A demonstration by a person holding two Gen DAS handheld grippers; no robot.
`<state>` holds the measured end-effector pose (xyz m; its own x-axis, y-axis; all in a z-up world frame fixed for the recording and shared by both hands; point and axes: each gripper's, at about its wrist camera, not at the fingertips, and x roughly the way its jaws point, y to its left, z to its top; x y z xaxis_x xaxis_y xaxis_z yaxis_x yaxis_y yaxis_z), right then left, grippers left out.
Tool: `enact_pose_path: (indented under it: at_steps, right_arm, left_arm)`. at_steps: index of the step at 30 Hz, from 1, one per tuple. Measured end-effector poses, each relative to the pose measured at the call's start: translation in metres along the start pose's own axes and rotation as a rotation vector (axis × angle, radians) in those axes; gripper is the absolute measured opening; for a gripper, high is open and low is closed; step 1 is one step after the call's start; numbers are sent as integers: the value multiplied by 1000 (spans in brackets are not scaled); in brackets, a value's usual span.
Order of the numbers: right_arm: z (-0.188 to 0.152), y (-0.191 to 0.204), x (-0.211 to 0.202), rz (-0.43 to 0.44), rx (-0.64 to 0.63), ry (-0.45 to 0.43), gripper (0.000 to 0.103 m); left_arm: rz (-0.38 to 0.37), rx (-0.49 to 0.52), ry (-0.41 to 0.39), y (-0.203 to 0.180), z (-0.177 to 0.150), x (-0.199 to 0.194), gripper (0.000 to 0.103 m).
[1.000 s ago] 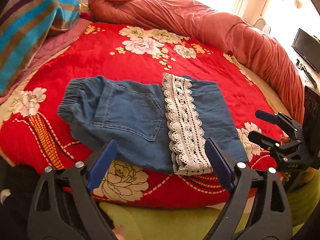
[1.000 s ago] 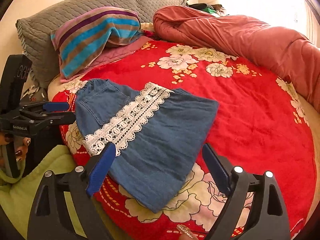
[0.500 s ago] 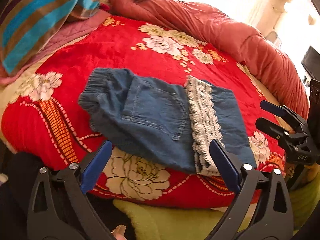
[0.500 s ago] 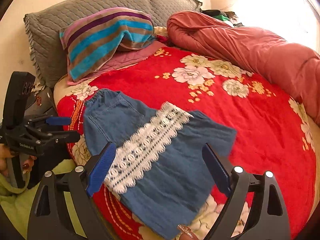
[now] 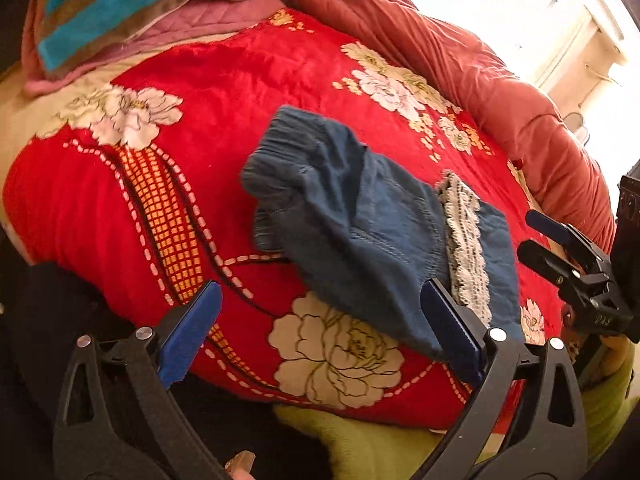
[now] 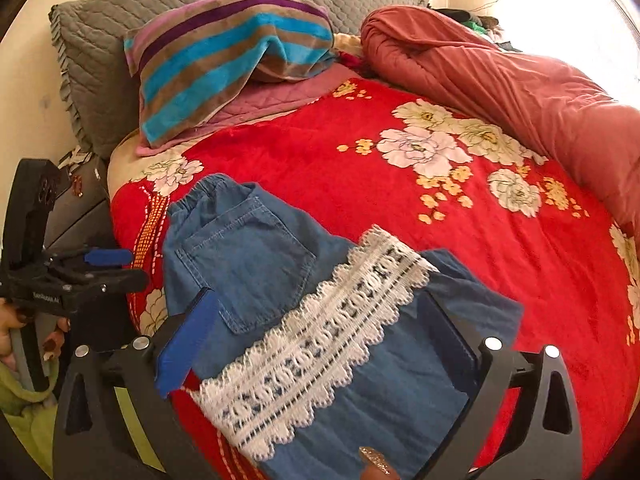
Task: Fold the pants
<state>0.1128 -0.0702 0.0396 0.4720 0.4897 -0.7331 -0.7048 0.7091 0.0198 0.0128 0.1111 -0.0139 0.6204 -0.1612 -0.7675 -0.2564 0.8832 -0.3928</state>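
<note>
Pants (image 6: 256, 264) soft, light denim, folded near bed (image 6: 500, 280) front edge | grab: waistband, hem corners | left gripper (image 5: 320, 332) jaws wide, empty | right gripper (image 6: 320, 340) jaws opening, empty above lace (image 6: 320, 340)

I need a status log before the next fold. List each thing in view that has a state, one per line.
Denim pants: folded, lace hem lying across the top, flat on the bedspread.
Left tool: open, holding nothing.
Right tool: jaws opening, above the pants, gripping nothing.
Pink quilt: rolled up along the bed's far edge.
Striped pillow: leaning on the grey pillow.
</note>
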Motion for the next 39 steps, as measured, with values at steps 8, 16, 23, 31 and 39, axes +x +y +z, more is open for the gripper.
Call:
enact_pose_path:
  at_steps: [8,16,23,31,39]
  right_arm:
    - [32,12,33,27,-56,43,98]
    - [74,42,80,91,-192,127,98]
    - [102,66,129,208,-247,226,98]
    - [114,80,182,290,-273,326,98]
    - [106,74,191,491,-211,355,47]
  left_arm:
    - [-49,-50,23,18,-1,10,93]
    - [-199,-80,33,20,2,20,86]
    - [-283,-148,53,27,12,39,73]
    - [-273,-156,34,33,19,47,61]
    - [-271,-134,25,30,22,51,64]
